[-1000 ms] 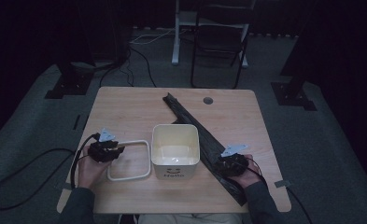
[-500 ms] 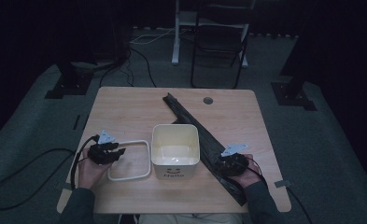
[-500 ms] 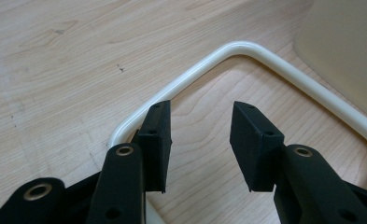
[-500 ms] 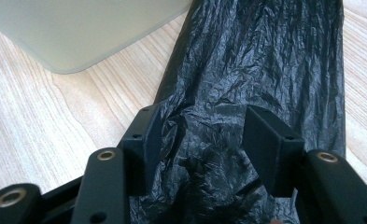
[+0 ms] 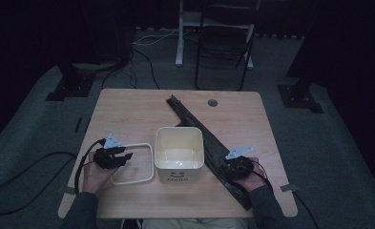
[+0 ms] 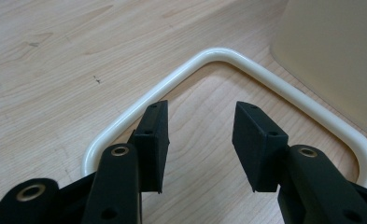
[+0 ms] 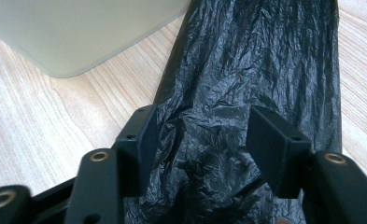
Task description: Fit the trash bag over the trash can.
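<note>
Here the cream bin (image 5: 179, 152) in the middle of the worktop (image 5: 128, 109) serves as the landmark. Nearest to the person, left of the bin, the left hand-held gripper (image 5: 126, 156) hovers over the white ring frame (image 5: 147, 164), which lies flat just beside the bin. Its jaws have just been opening and stand spread; in the left gripper view one jaw is over the rounded bar (image 6: 181, 77) and the other inside the loop, and nothing is pinched. Right of the bin, the right hand-held gripper (image 5: 222, 165) rests over the black plastic bag (image 5: 209, 138). Its jaws have also just been opening; the wrinkled film (image 7: 246, 70) lies between them, but the pads do not press on it.

The frame looks stiff, light and smooth, so it may slip; I think a straight side is a better place to grip than a corner. The bag seems very thin, soft and limp, easy to tear; I would pinch a fold close to its near end.

Farther away, the bag runs as a long strip from the bin's right side toward the far edge of the worktop, near a small round hole (image 5: 212, 102).
</note>
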Demonstrator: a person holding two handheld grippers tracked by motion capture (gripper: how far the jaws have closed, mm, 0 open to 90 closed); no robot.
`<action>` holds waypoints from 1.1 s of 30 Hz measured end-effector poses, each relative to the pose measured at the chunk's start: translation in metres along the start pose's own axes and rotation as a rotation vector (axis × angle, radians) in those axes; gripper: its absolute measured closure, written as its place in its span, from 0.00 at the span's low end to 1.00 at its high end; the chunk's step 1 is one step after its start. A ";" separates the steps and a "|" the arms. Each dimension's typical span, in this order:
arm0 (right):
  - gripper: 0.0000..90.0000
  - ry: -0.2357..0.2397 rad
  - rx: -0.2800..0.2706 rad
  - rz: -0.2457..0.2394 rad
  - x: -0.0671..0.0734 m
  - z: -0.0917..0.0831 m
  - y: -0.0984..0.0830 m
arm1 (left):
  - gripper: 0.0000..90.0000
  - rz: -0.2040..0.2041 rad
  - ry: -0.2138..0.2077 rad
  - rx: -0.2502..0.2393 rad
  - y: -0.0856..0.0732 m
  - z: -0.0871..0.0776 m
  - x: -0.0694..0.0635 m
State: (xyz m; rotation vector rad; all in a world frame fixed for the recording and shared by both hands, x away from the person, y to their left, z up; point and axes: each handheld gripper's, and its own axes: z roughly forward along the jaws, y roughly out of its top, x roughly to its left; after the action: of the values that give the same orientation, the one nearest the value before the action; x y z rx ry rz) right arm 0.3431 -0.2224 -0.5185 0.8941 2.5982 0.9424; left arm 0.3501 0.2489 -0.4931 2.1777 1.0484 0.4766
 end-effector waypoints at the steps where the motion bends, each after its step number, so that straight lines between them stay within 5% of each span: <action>1: 0.44 -0.001 0.002 0.004 0.000 0.000 0.000 | 0.62 0.002 -0.003 -0.001 0.000 0.001 -0.001; 17: 0.24 -0.044 -0.012 0.039 0.000 0.003 0.006 | 0.60 0.029 -0.023 0.002 0.002 0.007 -0.007; 33: 0.22 -0.058 -0.003 0.039 0.004 0.012 0.011 | 0.59 0.042 -0.037 0.003 0.001 0.010 -0.011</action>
State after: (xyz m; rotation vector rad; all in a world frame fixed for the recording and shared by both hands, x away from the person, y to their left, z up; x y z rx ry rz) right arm 0.3500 -0.2073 -0.5208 0.9596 2.5390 0.9157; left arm 0.3500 0.2360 -0.4994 2.2066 0.9859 0.4523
